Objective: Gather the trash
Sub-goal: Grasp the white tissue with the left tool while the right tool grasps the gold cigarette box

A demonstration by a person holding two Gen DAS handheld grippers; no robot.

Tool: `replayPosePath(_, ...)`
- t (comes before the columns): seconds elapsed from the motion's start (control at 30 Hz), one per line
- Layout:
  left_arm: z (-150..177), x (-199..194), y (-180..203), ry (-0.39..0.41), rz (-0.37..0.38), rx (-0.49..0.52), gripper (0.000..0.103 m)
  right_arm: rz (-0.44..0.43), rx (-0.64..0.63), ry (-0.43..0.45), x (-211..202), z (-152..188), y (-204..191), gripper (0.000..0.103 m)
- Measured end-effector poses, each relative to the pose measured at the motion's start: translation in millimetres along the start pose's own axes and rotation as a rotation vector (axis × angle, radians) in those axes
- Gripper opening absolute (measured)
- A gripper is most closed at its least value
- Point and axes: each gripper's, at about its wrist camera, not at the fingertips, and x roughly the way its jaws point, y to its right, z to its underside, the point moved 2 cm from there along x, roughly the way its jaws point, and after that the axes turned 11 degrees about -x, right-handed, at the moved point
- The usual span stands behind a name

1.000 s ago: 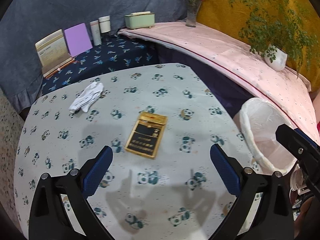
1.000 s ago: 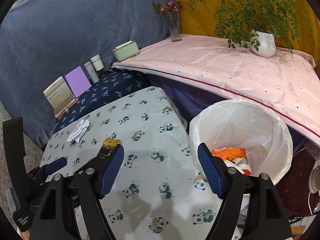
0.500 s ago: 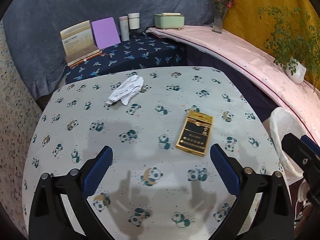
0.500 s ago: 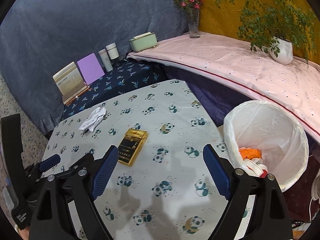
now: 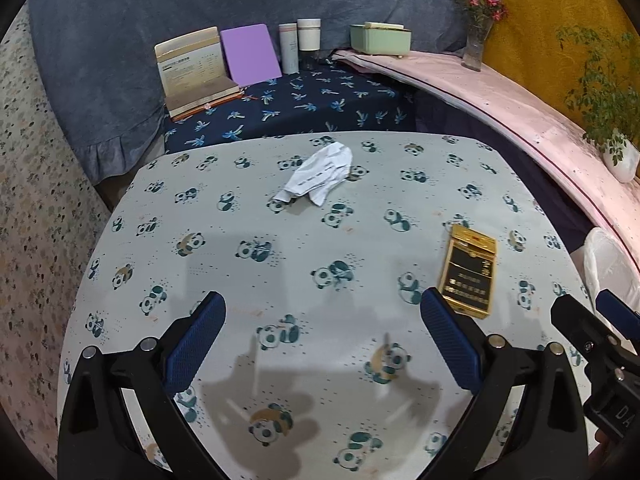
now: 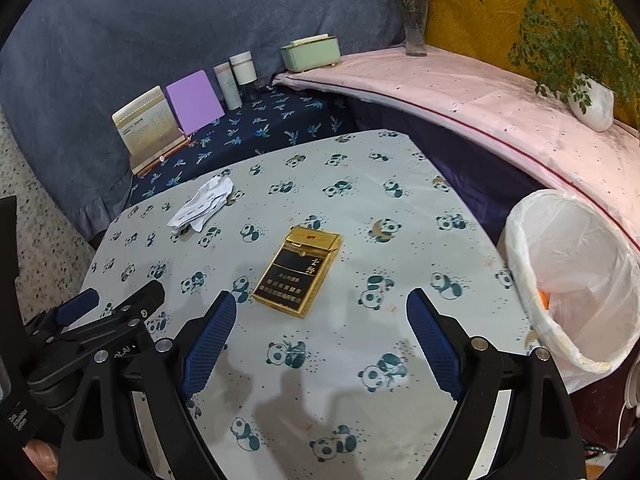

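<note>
A gold and black cigarette pack (image 6: 298, 272) lies flat on the panda-print table, just ahead of my open, empty right gripper (image 6: 320, 320). In the left wrist view the pack (image 5: 469, 274) lies to the right, beside the right finger. A crumpled white paper (image 5: 320, 174) lies farther back on the table, well ahead of my open, empty left gripper (image 5: 322, 326). It also shows in the right wrist view (image 6: 204, 202) at far left. A white-lined trash bin (image 6: 576, 280) stands off the table's right edge, with orange trash inside.
The panda-print table (image 5: 280, 264) drops off at left to speckled floor. Behind it a dark blue shelf holds a booklet (image 5: 192, 68), purple card (image 5: 250, 54) and two cups (image 5: 300, 44). A pink-covered ledge (image 6: 500, 108) carries a green box, vase and potted plant (image 6: 588, 96).
Both grippers swung left. The left view now centres on the crumpled paper with the pack off to the right. The right view now centres on the pack, the bin shifted to the right edge.
</note>
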Motion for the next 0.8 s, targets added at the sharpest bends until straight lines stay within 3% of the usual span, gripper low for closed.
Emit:
replayPosePath(0.43,-35,48,-46,-0.032,-0.042,-0.037,0.094,0.004,-0.010,-0.064,64,-11,-35,0.084)
replayPosePath(0.8,-76,108,-32,-0.068,-0.012,0.019,0.094,0.040,0.021,-0.103,107,-16,-39,0.084)
